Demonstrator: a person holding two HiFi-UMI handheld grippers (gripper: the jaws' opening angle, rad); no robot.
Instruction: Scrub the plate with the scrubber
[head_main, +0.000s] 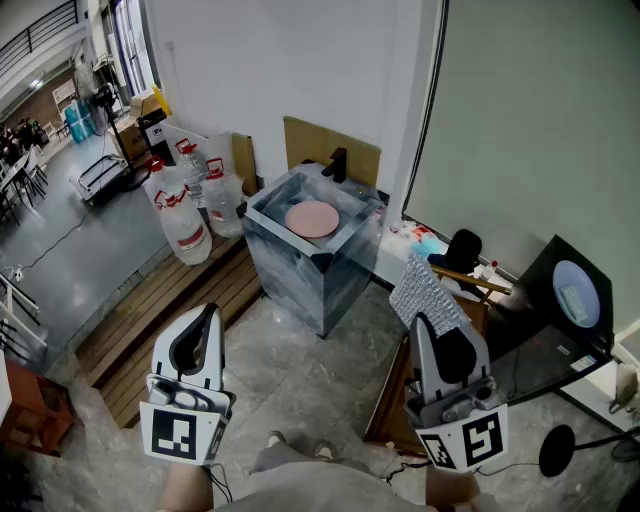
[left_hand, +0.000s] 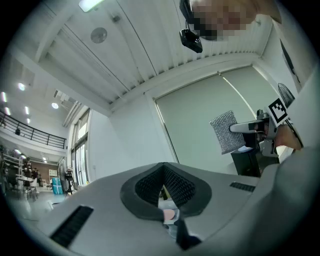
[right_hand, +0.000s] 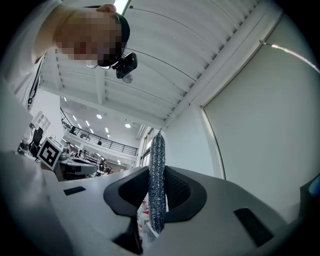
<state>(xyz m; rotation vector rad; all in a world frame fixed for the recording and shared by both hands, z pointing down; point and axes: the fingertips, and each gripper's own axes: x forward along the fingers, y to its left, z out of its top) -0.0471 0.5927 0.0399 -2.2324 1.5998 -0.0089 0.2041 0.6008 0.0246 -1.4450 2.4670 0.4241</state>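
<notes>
The step in hand looks like carrying the scrubber (head_main: 424, 291) over to the plate (head_main: 312, 218). The plate lies flat in the sink (head_main: 300, 272) at the upper centre of the head view, well apart from both grippers at the bottom of the frame. The right gripper (head_main: 434, 322) at lower right is clenched on the scrubber, which stands up edge-on between its jaws. The left gripper (head_main: 206, 318) at lower left is closed tight with nothing in it.

To do this well, the scrubber should come down with its broad face flat on the plate, not its edge. The empty gripper could steady the plate's rim so it does not slide.

Count: one plate, one scrubber, one sink, one black tap (head_main: 336, 163), and two grippers. There are probably three water jugs (head_main: 186, 225) at upper left, though they overlap.
</notes>
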